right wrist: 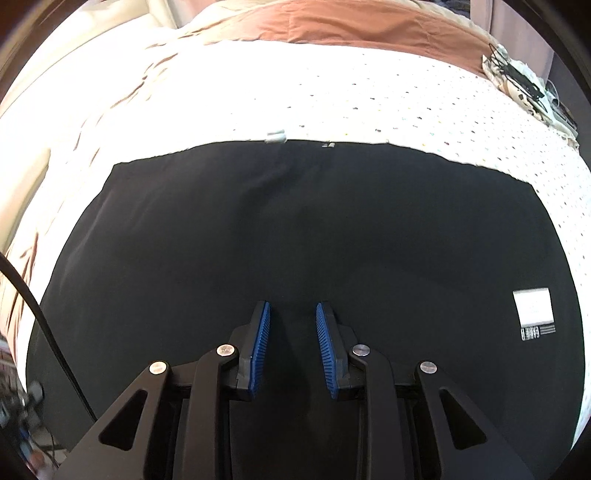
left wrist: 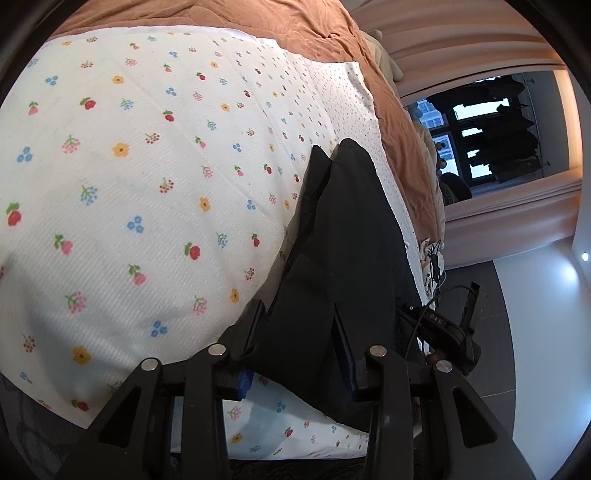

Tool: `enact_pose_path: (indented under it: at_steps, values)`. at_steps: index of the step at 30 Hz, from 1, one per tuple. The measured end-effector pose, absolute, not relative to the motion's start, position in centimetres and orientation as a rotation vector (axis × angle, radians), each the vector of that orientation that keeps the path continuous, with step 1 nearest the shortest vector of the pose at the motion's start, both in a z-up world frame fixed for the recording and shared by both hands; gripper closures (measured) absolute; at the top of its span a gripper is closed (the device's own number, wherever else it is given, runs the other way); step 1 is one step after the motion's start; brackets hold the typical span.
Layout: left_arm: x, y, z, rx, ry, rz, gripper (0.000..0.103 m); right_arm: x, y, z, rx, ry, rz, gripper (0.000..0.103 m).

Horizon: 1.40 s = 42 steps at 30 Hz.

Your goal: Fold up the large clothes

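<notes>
Gripping black garment [left wrist: 343, 236] in left tongs [left wrist: 299, 321], right tongs [right wrist: 293, 314] apart above it

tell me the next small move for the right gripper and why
Probably lower the right gripper and close it on the black garment. Its fingers stand apart above the flat cloth, pinching nothing, while in the left wrist view the left gripper seems to have a bunched part of the garment between its fingers. Both need a hold before the next fold.

Floral sheet [left wrist: 147, 166] over brown blanket [left wrist: 258, 22]
</notes>
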State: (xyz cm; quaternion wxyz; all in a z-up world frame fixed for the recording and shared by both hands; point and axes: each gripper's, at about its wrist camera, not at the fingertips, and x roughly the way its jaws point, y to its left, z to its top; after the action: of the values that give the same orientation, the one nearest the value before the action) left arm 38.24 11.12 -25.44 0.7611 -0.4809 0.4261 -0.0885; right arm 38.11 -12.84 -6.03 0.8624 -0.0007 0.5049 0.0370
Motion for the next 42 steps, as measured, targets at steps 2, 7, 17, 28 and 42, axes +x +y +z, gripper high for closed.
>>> enact_pose_path:
  at_steps: [2, 7, 17, 28, 42]
  values:
    - [38.2, 11.1, -25.5, -1.064, 0.934, -0.19, 0.065, 39.4, -12.8, -6.2, -0.006, 1.065, 0.068, 0.08]
    - [38.1, 11.0, -25.6, -1.109, 0.96, -0.191, 0.065, 42.4, -12.7, -6.9, -0.017, 1.081, 0.048, 0.08]
    - [38.9, 10.1, -25.8, -1.129, 1.012, -0.193, 0.063, 38.8, -12.5, -7.1, 0.063, 1.13, 0.168, 0.08]
    - [39.6, 9.8, -25.4, -1.106, 1.036, -0.206, 0.062, 30.0, -11.7, -7.8, 0.091, 1.123, 0.308, 0.08]
    - [38.8, 6.7, -15.7, -0.976, 0.866, -0.375, 0.084, 23.7, -14.9, -10.3, 0.296, 1.105, 0.37, 0.08]
